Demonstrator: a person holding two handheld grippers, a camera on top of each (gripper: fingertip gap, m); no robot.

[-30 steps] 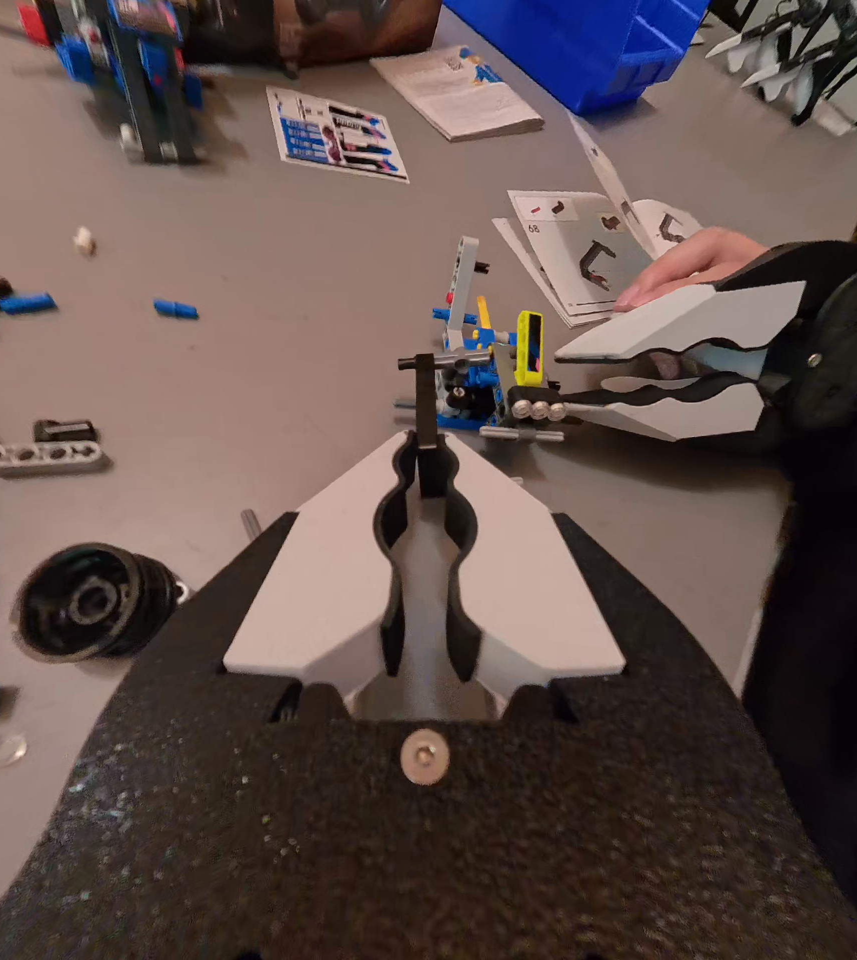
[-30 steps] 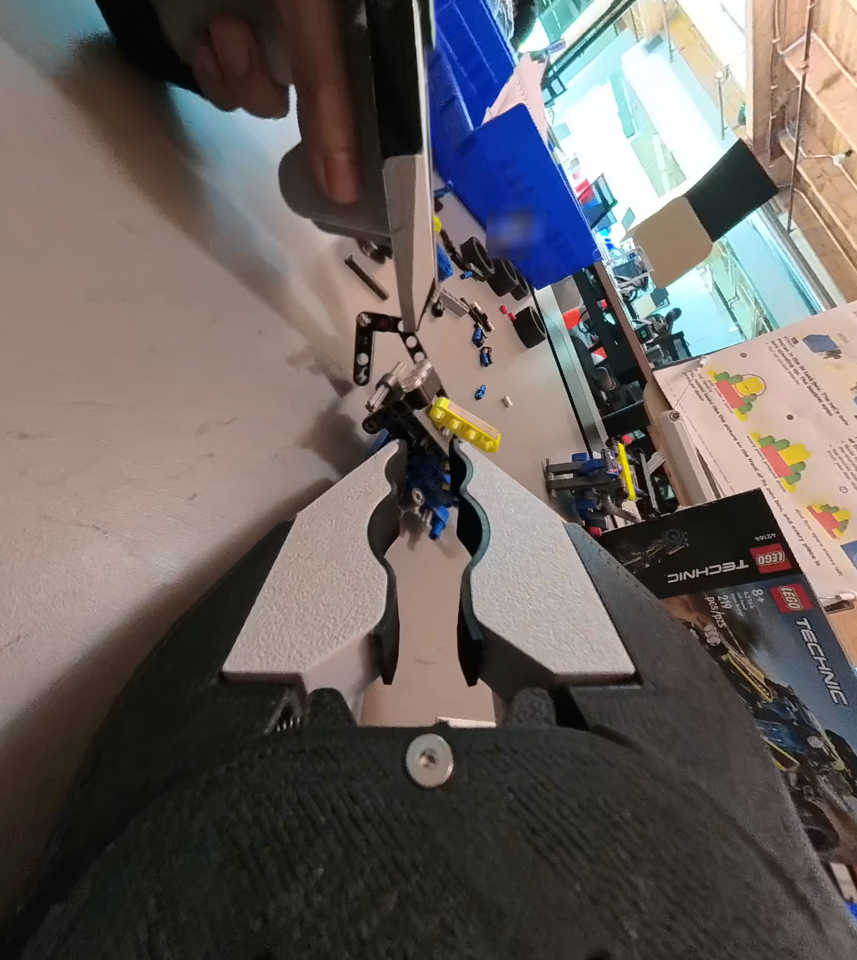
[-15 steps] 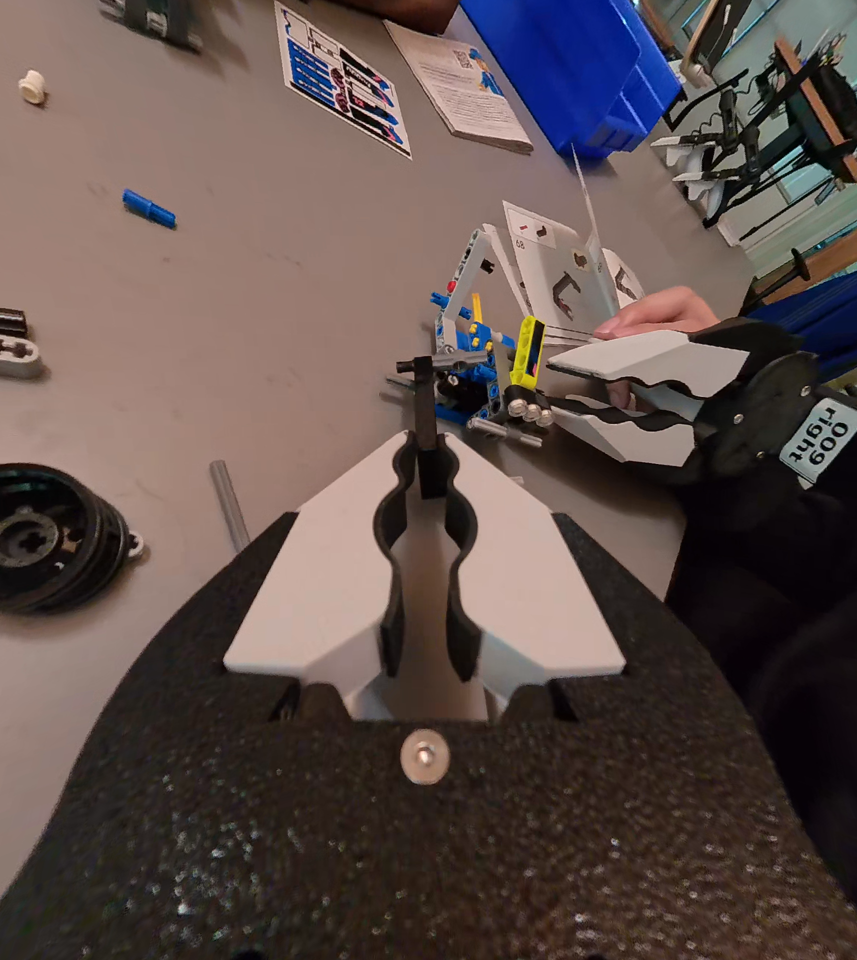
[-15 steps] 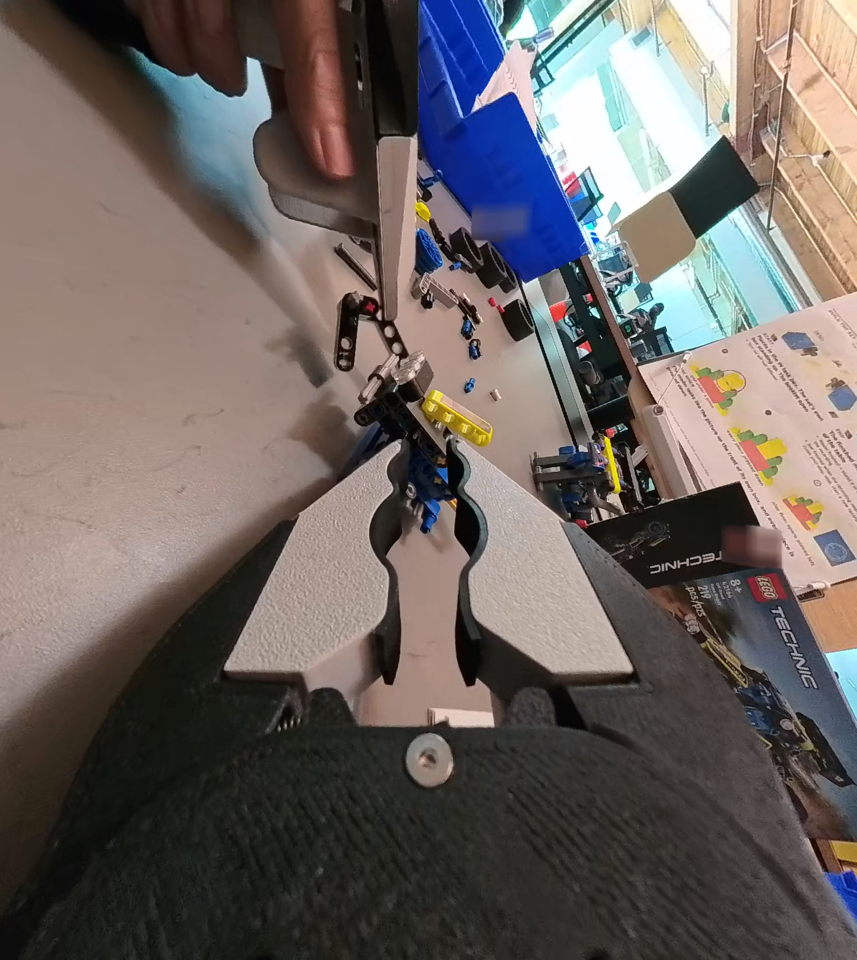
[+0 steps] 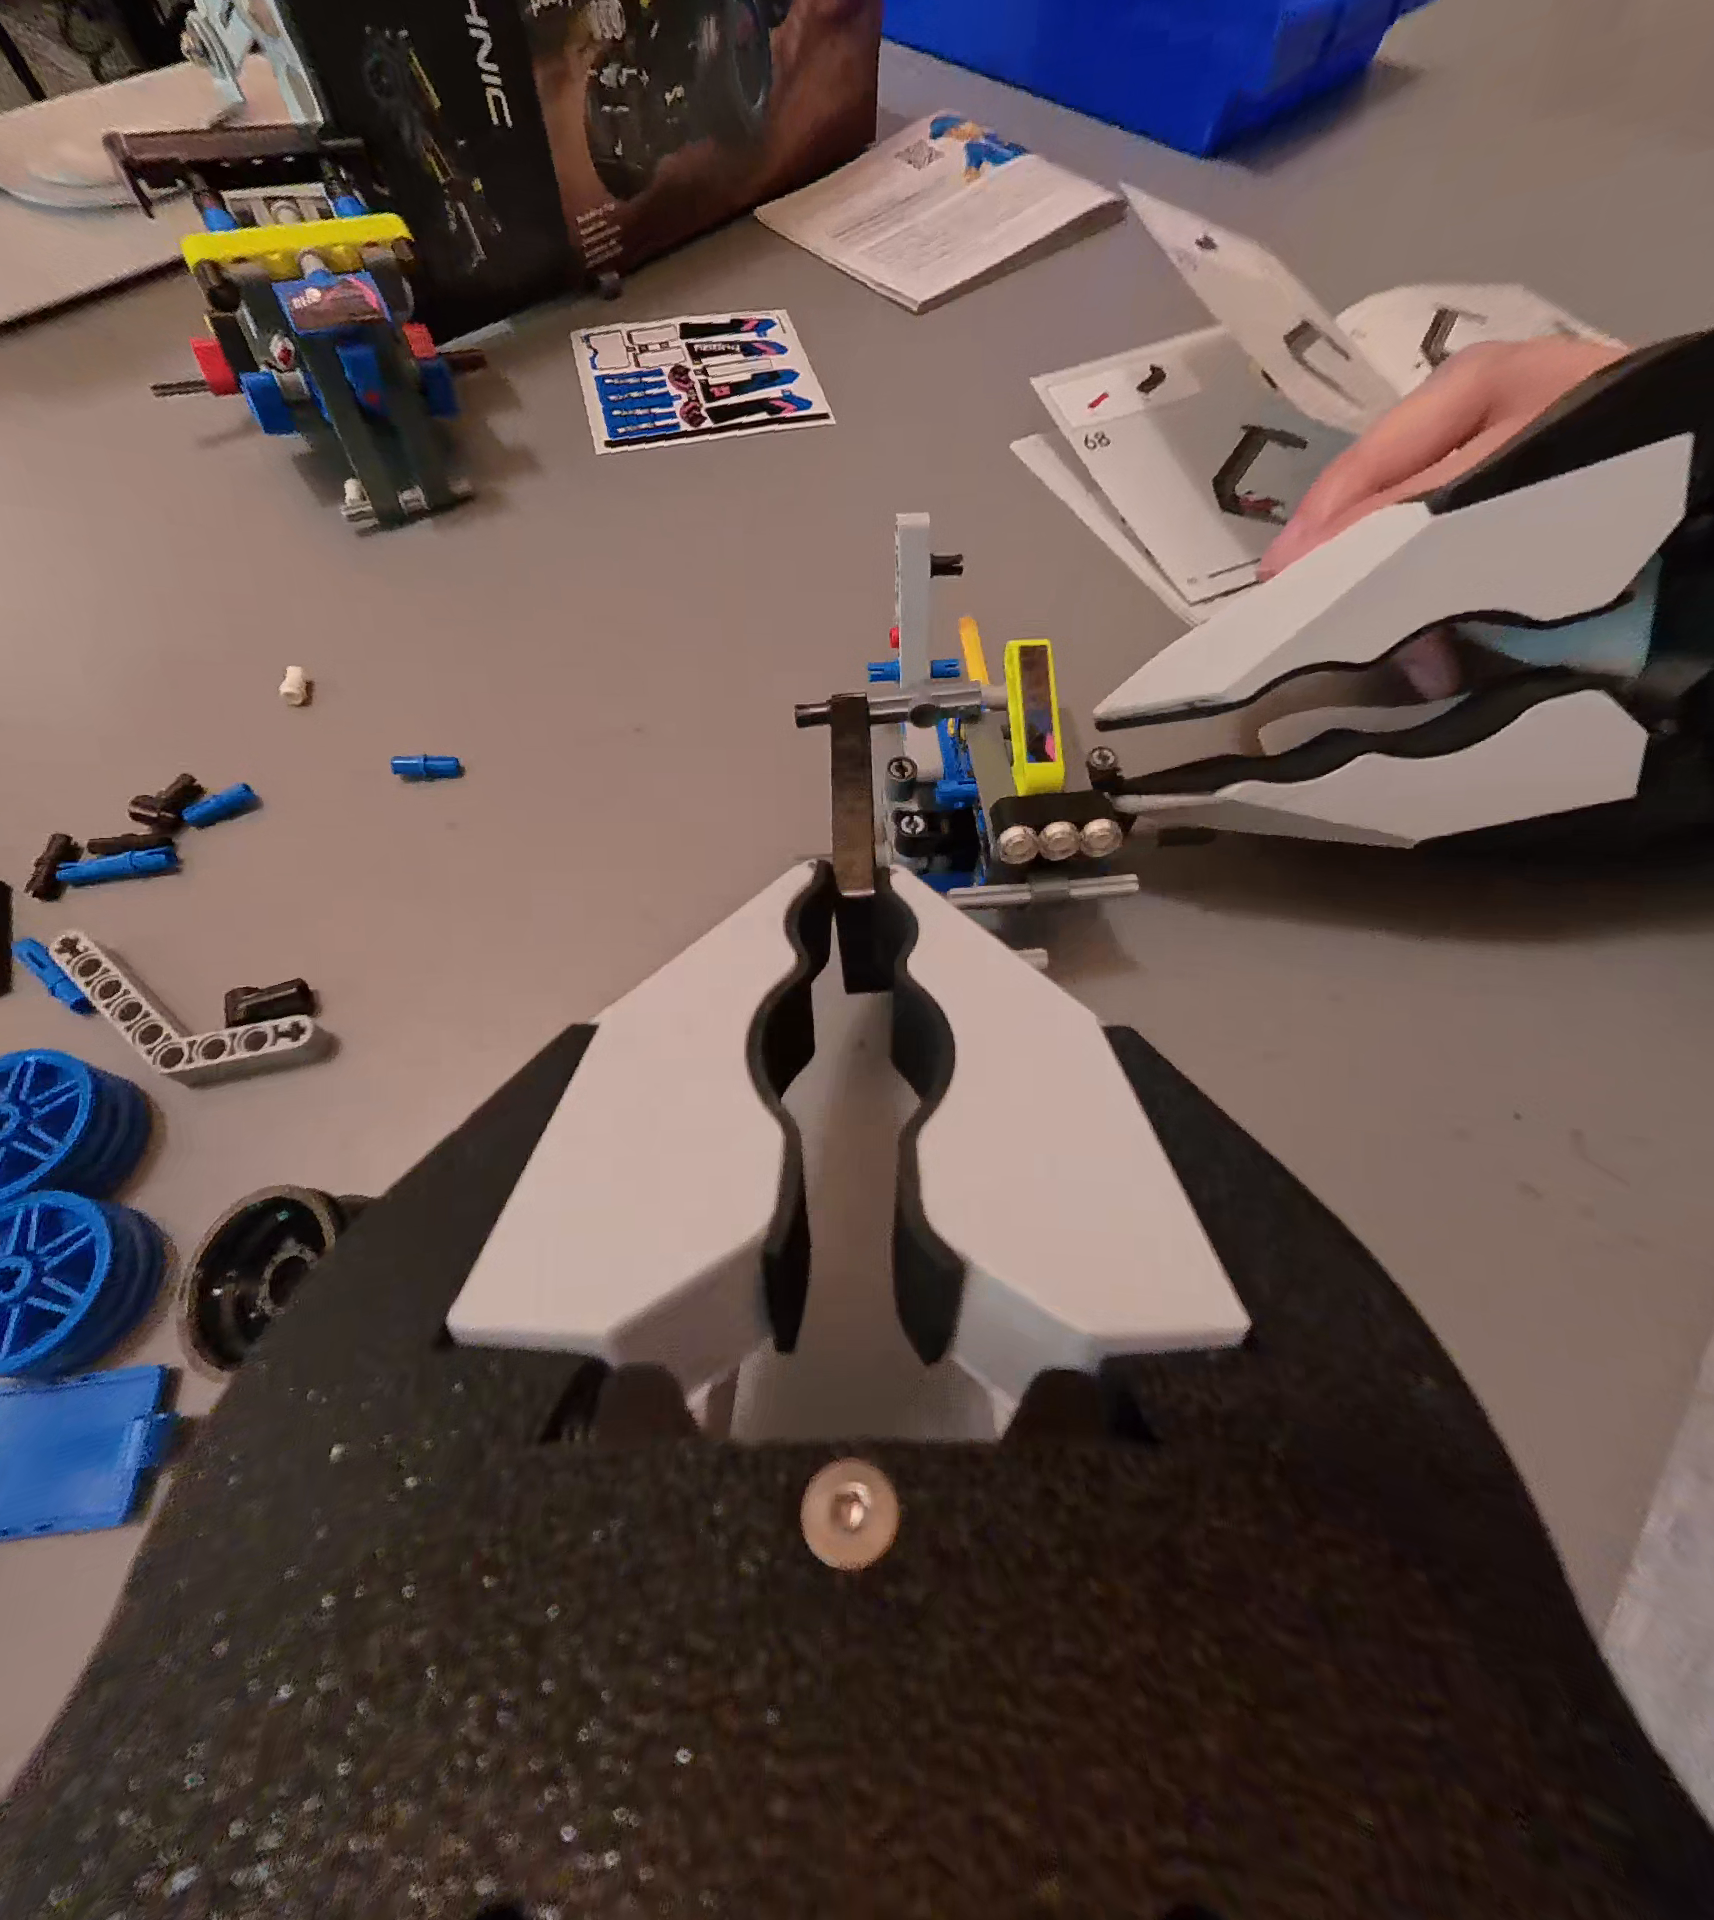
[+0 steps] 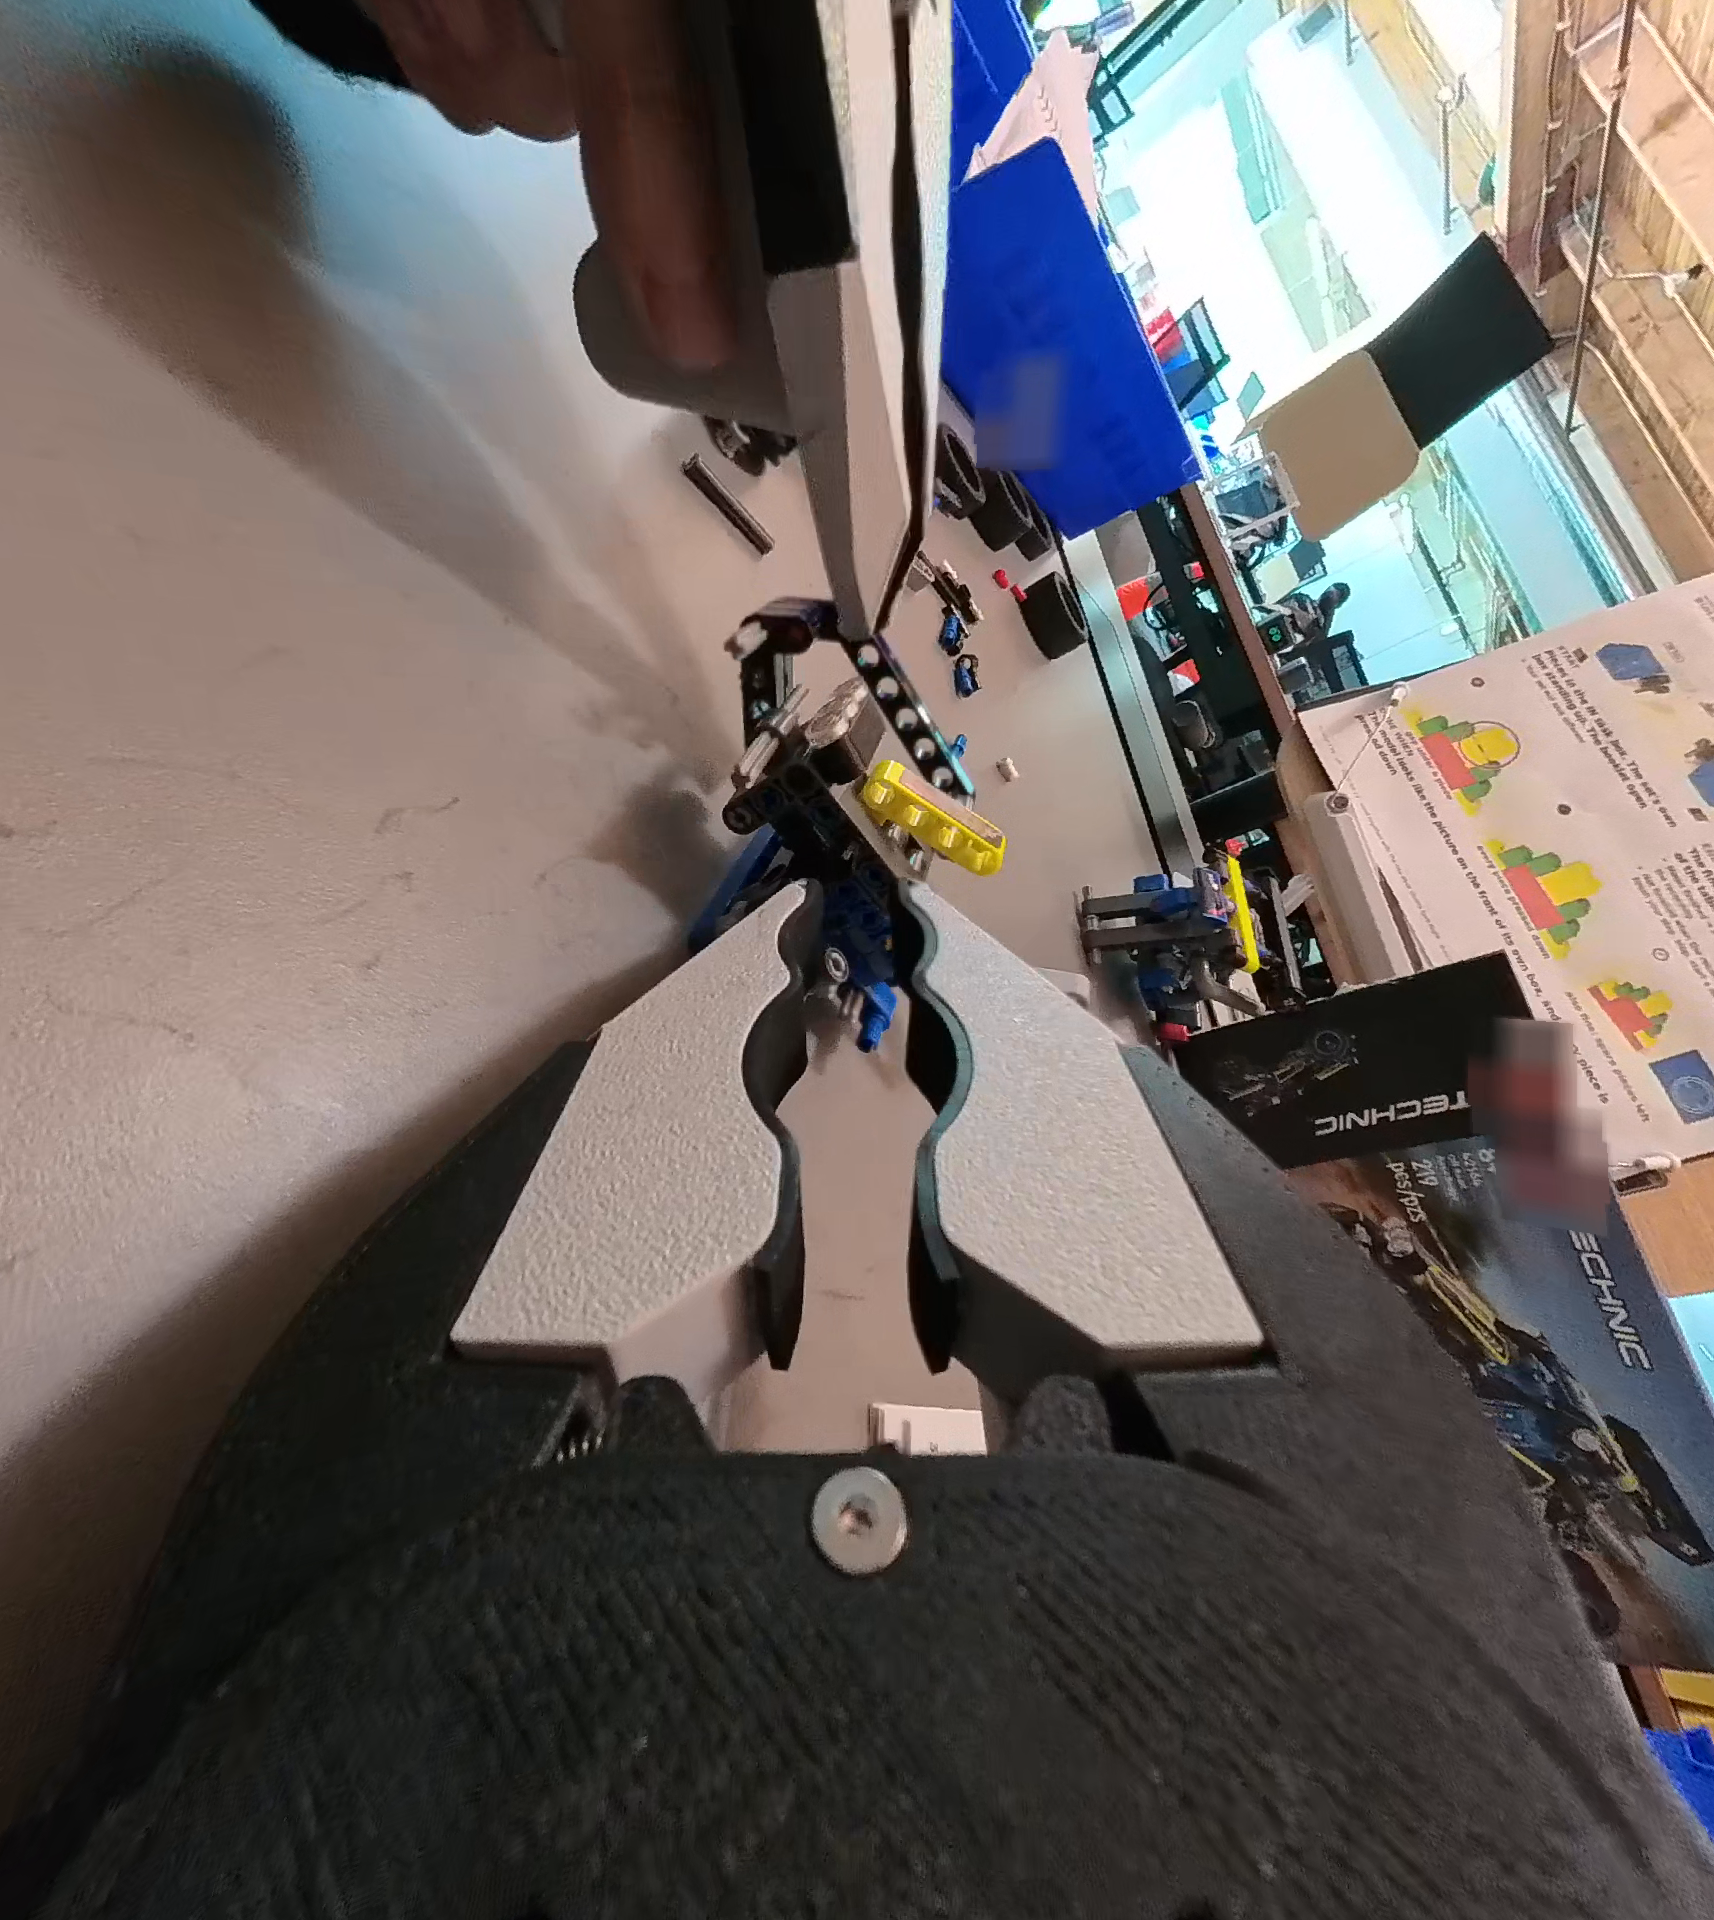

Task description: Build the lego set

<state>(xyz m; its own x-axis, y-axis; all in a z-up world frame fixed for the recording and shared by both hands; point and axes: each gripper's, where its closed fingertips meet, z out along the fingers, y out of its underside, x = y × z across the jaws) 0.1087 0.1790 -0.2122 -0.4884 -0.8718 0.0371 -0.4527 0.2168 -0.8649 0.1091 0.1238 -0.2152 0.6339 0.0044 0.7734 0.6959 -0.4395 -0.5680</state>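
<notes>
Left claw (image 5: 858,914) is nearly closed, its two black pads pressed on the lower end of a flat black beam (image 5: 853,800) that stands upright from the fingertips. At its top that beam sits on a dark axle (image 5: 822,715), which joins the grey crosspiece of a small blue, grey and black brick assembly (image 5: 957,769) standing on the grey desk (image 5: 572,644) just beyond and to the right.

Right claw (image 6: 858,935) comes in from the right, turned on its side. Its jaws are narrowly parted and grip the near blue-and-black end of the assembly, with a yellow beam (image 6: 931,816) of that build just past the fingertips. In the left wrist view one fingertip meets the black block with three pale pins (image 5: 1055,836), while the upper finger (image 5: 1352,623) stands clear of the build.

Far left on the desk stands a larger blue, yellow and dark model (image 5: 313,332) before a dark product box (image 5: 562,135). A sticker sheet (image 5: 702,379) lies right of it, a closed booklet (image 5: 936,223) farther right, and an open instruction booklet (image 5: 1144,457) under a person's hand (image 5: 1404,457). At near left lie two blue wheel rims (image 5: 22,1205), a black tyre (image 5: 261,1268), a grey angled beam (image 5: 178,1029) and scattered blue and black pins (image 5: 115,842).
</notes>
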